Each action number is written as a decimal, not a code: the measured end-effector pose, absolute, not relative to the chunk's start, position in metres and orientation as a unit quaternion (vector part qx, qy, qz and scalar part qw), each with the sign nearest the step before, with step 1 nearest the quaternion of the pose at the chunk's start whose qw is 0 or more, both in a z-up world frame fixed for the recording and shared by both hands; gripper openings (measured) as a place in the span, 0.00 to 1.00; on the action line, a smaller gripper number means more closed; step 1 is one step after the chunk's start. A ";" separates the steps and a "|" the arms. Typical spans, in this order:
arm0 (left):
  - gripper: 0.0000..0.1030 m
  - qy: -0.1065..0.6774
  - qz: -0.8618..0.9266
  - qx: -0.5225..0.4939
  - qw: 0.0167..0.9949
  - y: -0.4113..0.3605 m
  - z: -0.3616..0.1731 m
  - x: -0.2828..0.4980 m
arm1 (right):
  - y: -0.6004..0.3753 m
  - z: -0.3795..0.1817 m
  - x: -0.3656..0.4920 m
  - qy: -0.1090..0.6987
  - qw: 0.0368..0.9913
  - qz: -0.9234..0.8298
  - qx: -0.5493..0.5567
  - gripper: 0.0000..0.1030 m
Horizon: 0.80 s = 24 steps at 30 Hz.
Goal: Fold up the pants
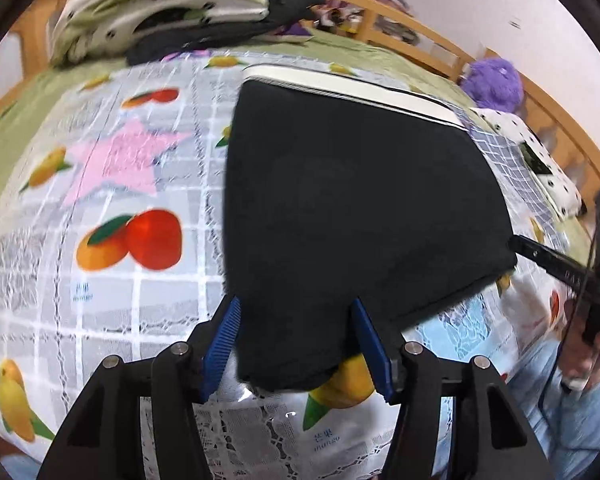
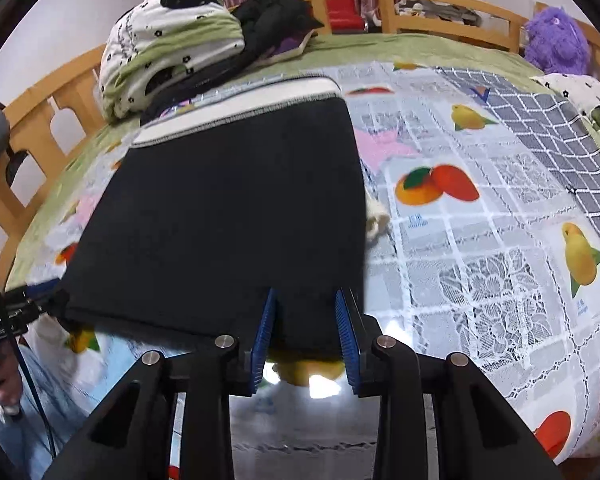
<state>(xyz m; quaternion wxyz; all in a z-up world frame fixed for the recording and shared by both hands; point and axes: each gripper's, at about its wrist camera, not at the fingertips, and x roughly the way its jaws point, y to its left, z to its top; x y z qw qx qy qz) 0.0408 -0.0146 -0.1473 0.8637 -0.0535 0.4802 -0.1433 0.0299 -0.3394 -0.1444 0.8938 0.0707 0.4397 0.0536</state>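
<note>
Black pants (image 1: 360, 200), folded into a broad rectangle, lie on a bed (image 2: 380, 42) with a wooden rail. Under them is a white lace cloth (image 1: 140, 280) printed with oranges and mangoes. The white waistband (image 1: 360, 88) sits at the far edge, away from both cameras.

The left tongs (image 1: 296, 312) stand about half open, blue pads on either side of the near left corner of the pants. The fabric lies between the pads; whether they press on it cannot be told.

The right tongs (image 2: 306, 308) are narrower, their blue pads close against a fold at the near right corner of the pants, which they appear to pinch.

At the far end of the bed lies a bundled green and white quilt (image 2: 172, 44) with dark clothes (image 2: 276, 12) beside it. A purple plush toy (image 2: 556, 40) sits at the far right corner. The person's hand (image 1: 588, 352) shows at the edge of the left view.
</note>
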 end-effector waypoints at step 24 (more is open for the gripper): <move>0.75 0.383 -0.095 0.014 0.919 -0.053 -0.024 -0.043 | -0.300 -0.046 -0.057 0.396 0.918 -0.019 0.012 0.56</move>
